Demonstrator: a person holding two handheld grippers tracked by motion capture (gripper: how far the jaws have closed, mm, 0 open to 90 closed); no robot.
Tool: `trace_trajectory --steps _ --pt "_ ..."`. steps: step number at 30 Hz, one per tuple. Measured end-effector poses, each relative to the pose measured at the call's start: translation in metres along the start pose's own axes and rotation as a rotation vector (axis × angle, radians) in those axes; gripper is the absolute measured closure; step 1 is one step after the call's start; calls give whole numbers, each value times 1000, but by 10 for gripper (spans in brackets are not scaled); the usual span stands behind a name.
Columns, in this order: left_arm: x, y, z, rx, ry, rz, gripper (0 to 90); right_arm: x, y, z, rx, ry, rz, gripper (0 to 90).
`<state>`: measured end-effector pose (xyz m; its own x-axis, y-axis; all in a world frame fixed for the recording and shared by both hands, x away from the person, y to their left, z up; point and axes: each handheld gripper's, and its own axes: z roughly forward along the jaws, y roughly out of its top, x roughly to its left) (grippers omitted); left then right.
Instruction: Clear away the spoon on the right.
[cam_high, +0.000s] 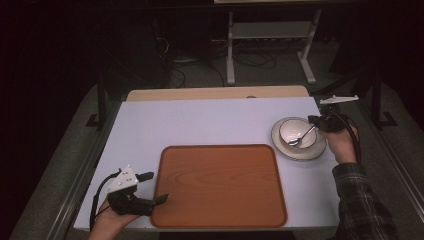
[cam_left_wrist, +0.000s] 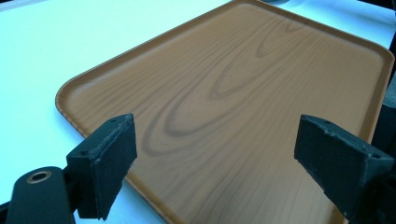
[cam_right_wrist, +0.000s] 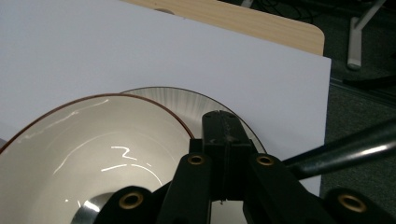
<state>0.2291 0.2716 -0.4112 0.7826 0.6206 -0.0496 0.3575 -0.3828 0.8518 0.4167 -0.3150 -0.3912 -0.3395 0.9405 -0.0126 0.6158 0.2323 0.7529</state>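
My right gripper, at the right of the high view, is squeezed tight on the spoon, whose scoop sits in the bowl on its plate. My left gripper is wide open, holding nothing, by the tray. If I pull crooked, the spoon could slip or tip the bowl; I see no words anywhere.
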Motion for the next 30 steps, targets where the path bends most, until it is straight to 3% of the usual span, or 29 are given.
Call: trace_trajectory --steps 24,29,30 --pt "-1 2 2 1 -5 8 127 9 -26 -32 6 -26 10 898" --pt "-1 2 2 0 -8 8 127 11 -27 -39 -30 -20 17 892" --pt "-1 2 2 -1 -8 9 127 12 -26 -41 -39 -17 17 848"
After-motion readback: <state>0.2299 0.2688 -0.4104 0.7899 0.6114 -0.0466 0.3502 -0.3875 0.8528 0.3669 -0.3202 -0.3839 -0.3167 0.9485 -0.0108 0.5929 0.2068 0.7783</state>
